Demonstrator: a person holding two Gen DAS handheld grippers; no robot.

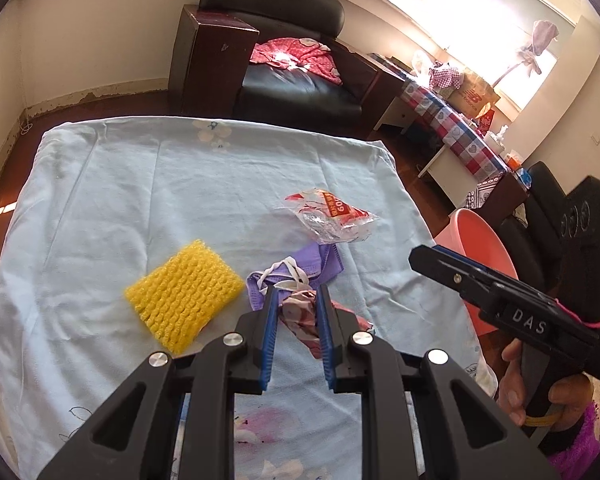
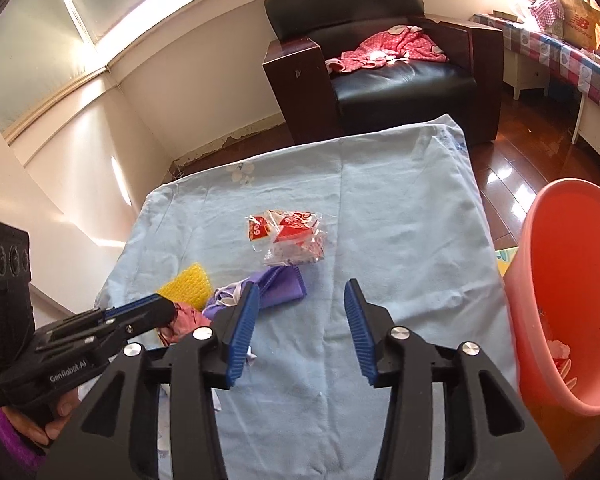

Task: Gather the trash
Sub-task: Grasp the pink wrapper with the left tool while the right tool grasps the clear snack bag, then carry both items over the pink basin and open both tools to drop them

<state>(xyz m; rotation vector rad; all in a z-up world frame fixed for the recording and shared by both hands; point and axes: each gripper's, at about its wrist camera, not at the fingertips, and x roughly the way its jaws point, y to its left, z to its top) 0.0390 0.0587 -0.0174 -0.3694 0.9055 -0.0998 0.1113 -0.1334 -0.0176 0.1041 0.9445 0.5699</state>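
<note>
Holding a crumpled pink and white wrapper (image 1: 300, 312) between its blue pads, the left claw (image 1: 298, 300) stands only a little way open, and the pads press on the wrapper from both sides. The wrapper sits just above the light blue cloth (image 1: 140, 200) that covers the tabletop.

Right behind the wrapper lies a purple face mask (image 1: 300, 268) with white straps. A yellow foam net (image 1: 184, 294) lies flat to the left of the mask, close beside it. Farther back on the cloth lies a clear plastic bag (image 1: 332, 216) with red print, touching the far edge of the mask.

The right claw (image 2: 300, 304) is wide open and has nothing in it. Only bare blue cloth shows between its two fingers. Its left finger (image 2: 244, 320) stands in front of the mask in the right wrist view.

A pink bucket (image 2: 560, 280) stands past the right edge of the tabletop. Some small bits of trash (image 2: 560, 354) lie at the bottom of it.

A hand (image 1: 540, 388) with a fuzzy purple sleeve (image 1: 576, 440) grips the handle of the right claw. A black armchair (image 2: 380, 60) stands behind the tabletop with a pink spotted cloth (image 2: 388, 50) on its seat.
</note>
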